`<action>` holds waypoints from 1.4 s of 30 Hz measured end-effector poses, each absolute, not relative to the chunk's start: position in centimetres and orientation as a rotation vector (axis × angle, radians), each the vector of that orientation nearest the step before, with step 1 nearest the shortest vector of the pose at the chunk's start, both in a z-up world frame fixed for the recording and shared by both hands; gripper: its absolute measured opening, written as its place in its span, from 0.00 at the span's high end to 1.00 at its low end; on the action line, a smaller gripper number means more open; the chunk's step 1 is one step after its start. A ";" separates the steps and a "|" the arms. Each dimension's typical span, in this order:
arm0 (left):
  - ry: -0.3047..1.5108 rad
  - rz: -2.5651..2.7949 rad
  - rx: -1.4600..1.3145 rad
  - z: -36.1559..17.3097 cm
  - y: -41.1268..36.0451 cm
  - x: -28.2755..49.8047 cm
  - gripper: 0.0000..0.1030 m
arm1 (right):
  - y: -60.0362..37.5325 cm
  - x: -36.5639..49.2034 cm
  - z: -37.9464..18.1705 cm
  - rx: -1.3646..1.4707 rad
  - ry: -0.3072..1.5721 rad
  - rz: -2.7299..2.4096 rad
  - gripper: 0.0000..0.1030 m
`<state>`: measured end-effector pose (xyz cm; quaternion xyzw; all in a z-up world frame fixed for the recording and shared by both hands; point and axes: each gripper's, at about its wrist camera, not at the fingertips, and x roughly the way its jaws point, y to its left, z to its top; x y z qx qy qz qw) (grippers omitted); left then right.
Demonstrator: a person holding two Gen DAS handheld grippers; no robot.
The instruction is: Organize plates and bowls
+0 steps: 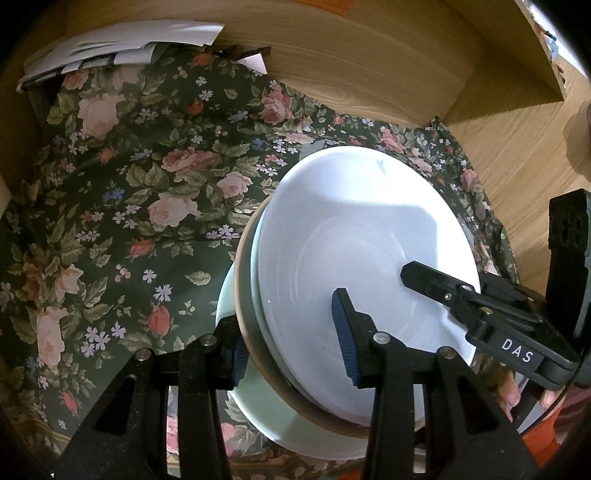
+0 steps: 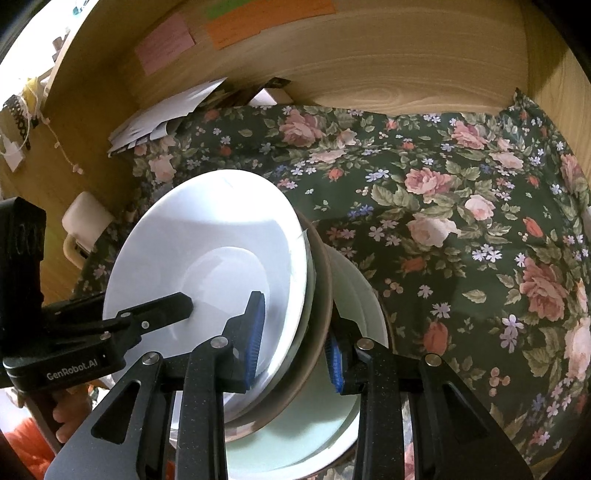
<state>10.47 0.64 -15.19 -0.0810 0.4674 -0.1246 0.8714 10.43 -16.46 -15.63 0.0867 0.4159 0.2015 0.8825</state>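
I hold one stack of dishes between both grippers, above a floral cloth. On top is a white bowl, under it a brown-rimmed plate, and lowest a pale green plate. My left gripper is shut on the stack's near rim, one blue pad inside the bowl and the other below the plates. My right gripper clamps the opposite rim of the white bowl and brown-rimmed plate the same way. In the left wrist view its upper finger rests inside the bowl.
The cloth covers a wooden shelf with walls behind and at the sides. Loose white papers lie in the back corner. A cream mug stands beside the stack. Coloured sticky notes are on the back wall.
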 end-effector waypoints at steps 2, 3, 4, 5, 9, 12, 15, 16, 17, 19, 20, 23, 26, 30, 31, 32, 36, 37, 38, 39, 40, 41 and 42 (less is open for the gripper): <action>0.973 -0.267 -0.168 -15.3 0.6 10.5 0.60 | -16.5 10.4 -15.7 0.178 0.855 0.421 0.71; 0.970 -0.270 -0.166 -15.3 0.6 10.6 0.60 | -16.4 10.4 -15.6 0.174 0.849 0.420 0.70; 0.969 -0.274 -0.167 -15.3 0.7 10.7 0.60 | -16.4 10.3 -15.6 0.164 0.843 0.418 0.69; 0.968 -0.279 -0.170 -15.4 0.7 10.8 0.60 | -16.2 10.2 -15.6 0.148 0.832 0.415 0.69; 0.939 -0.271 -0.140 -15.3 0.6 10.8 0.53 | -16.0 10.0 -15.6 0.119 0.809 0.404 0.60; 0.918 -0.262 -0.133 -15.2 0.7 10.7 0.44 | -16.0 9.6 -15.3 0.102 0.777 0.375 0.46; 0.883 -0.246 -0.121 -14.5 0.9 10.2 0.43 | -16.2 9.0 -14.5 0.081 0.736 0.353 0.42; 0.873 -0.243 -0.123 -14.2 1.0 10.1 0.42 | -16.2 8.7 -14.1 0.078 0.723 0.350 0.40; 0.864 -0.241 -0.126 -13.9 1.1 9.9 0.41 | -16.3 8.4 -13.7 0.077 0.705 0.345 0.40; 0.825 -0.228 -0.124 -12.8 1.4 9.3 0.39 | -16.5 7.8 -12.8 0.077 0.670 0.340 0.34; 0.808 -0.220 -0.121 -12.4 1.4 9.1 0.38 | -16.6 7.3 -12.2 0.079 0.645 0.338 0.32; 0.724 -0.189 -0.090 -10.7 1.5 7.7 0.35 | -16.9 6.0 -10.7 0.082 0.578 0.342 0.29; 0.630 -0.171 -0.061 -8.7 1.2 5.7 0.34 | -17.1 4.4 -9.2 0.076 0.516 0.345 0.29; 0.485 -0.152 -0.032 -6.3 1.3 2.5 0.23 | -17.2 2.0 -7.3 0.075 0.428 0.354 0.26; 0.452 -0.145 -0.025 -5.9 1.3 1.8 0.21 | -17.2 1.5 -7.0 0.073 0.405 0.354 0.23; 0.418 -0.138 -0.019 -5.4 1.4 0.9 0.20 | -17.2 0.7 -6.6 0.069 0.378 0.349 0.22; 0.293 -0.123 -0.006 -4.0 1.7 -2.3 0.11 | -17.1 -2.0 -5.4 0.052 0.280 0.338 0.16; 0.277 -0.119 -0.003 -3.7 1.6 -2.8 0.09 | -17.0 -2.5 -5.2 0.052 0.265 0.341 0.14; 0.260 -0.115 0.000 -3.6 1.6 -3.3 0.08 | -17.0 -3.0 -5.0 0.053 0.249 0.344 0.13; 0.244 -0.109 0.000 -3.4 1.6 -3.8 0.06 | -16.9 -3.5 -4.9 0.055 0.236 0.344 0.10; 0.234 -0.105 -0.003 -3.3 1.7 -4.2 0.06 | -16.9 -4.0 -4.8 0.055 0.220 0.344 0.07; 0.227 -0.103 -0.004 -3.3 1.7 -4.7 0.06 | -16.8 -4.4 -4.7 0.053 0.207 0.344 0.05; 0.221 -0.103 -0.008 -3.3 1.7 -5.0 0.04 | -16.7 -4.8 -4.7 0.052 0.195 0.341 0.03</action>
